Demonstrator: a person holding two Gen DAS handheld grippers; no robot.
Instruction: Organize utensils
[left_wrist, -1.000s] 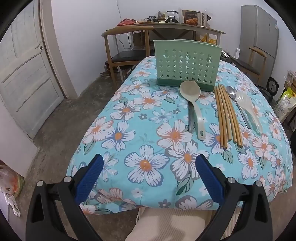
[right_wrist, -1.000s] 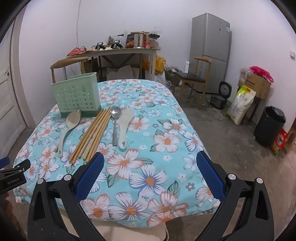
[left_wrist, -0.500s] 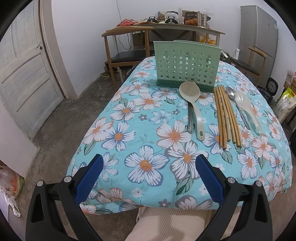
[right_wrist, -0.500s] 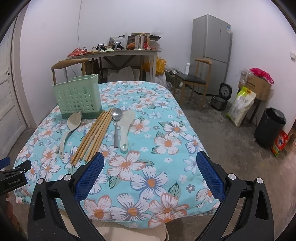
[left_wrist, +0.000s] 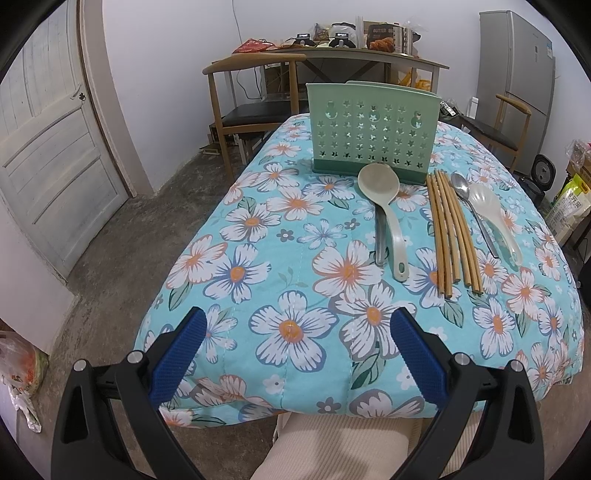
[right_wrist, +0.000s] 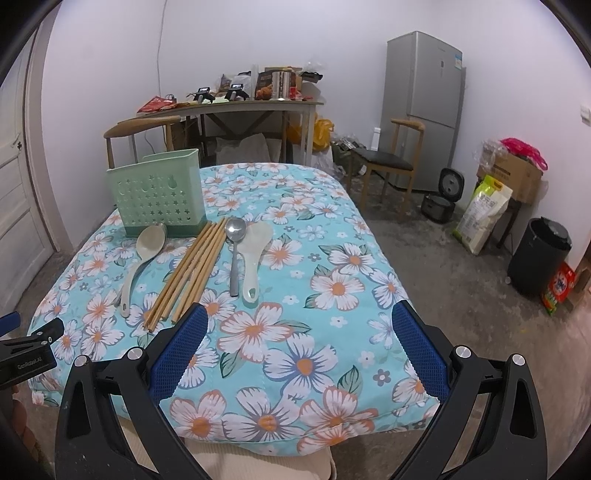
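Almost nothing has moved: only the right gripper (right_wrist: 295, 345) has edged nearer the beige plastic ladle (right_wrist: 142, 260), wooden chopsticks (right_wrist: 192, 273) and metal spoon (right_wrist: 235, 254), lying left of frame centre before the green perforated holder (right_wrist: 157, 192). Both grippers' jaws gape empty, left gripper (left_wrist: 298, 352) hovering low; sorting hasn't begun.

Open floral tablecloth (left_wrist: 295, 325) ahead of both hand-held grippers; green caddy (left_wrist: 373, 133) upright behind the utensil row.
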